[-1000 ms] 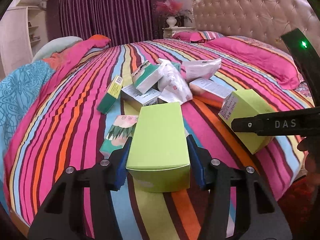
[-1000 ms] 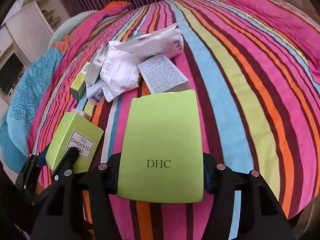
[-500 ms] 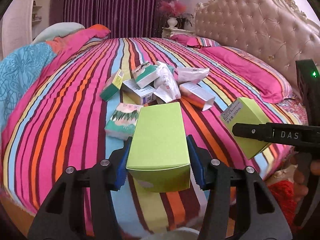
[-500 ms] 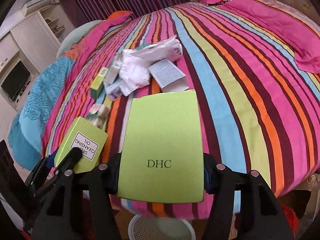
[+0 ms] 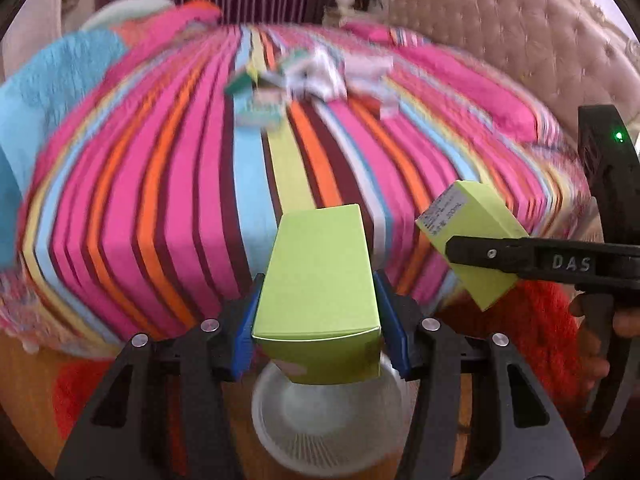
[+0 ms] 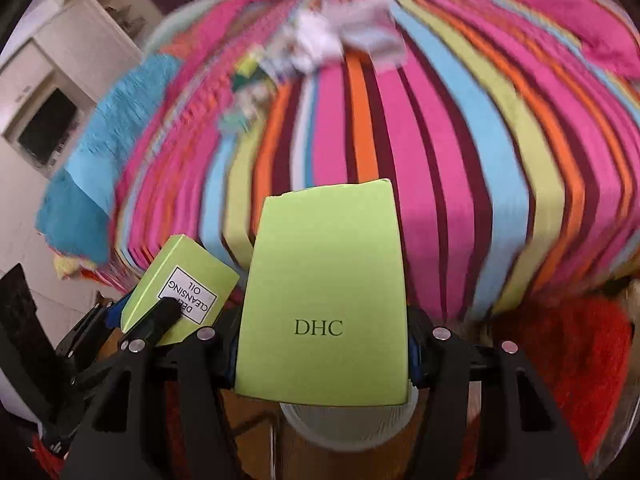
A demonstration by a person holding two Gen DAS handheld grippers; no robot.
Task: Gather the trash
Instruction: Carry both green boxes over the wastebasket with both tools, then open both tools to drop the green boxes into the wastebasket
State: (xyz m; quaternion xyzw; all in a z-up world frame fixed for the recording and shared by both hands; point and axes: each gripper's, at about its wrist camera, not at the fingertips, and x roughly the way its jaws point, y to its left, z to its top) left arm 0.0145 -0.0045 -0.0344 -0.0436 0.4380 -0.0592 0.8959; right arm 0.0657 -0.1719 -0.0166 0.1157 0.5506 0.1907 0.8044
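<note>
Two claws angled down over white bin [image 5: 328, 432]: left claw [image 5: 318, 312] pinching lime box [image 5: 320, 280], right claw [image 6: 322, 356] pinching DHC box [image 6: 324, 300].

Both lime-green boxes, the plain one [image 5: 320, 276] and the DHC box [image 6: 324, 300], looked like matt cardboard, smooth, no shine at all. The grippers were matt black plastic with little shiny metal screws [image 5: 210, 324], and the left gripper [image 5: 318, 312] had blue pads [image 5: 394, 340] that looked rubbery. The bedspread [image 5: 168, 208] was soft woven cloth in stripes, a bit fuzzy. The headboard [image 5: 500, 40] looked like tufted, buttoned leatherette with a slight sheen. The bin [image 5: 332, 428] below was ribbed whitish plastic, semi-glossy. The red rug [image 6: 572, 360] looked shaggy and rough. The floor [image 5: 32, 384] seemed like polished wood.
</note>
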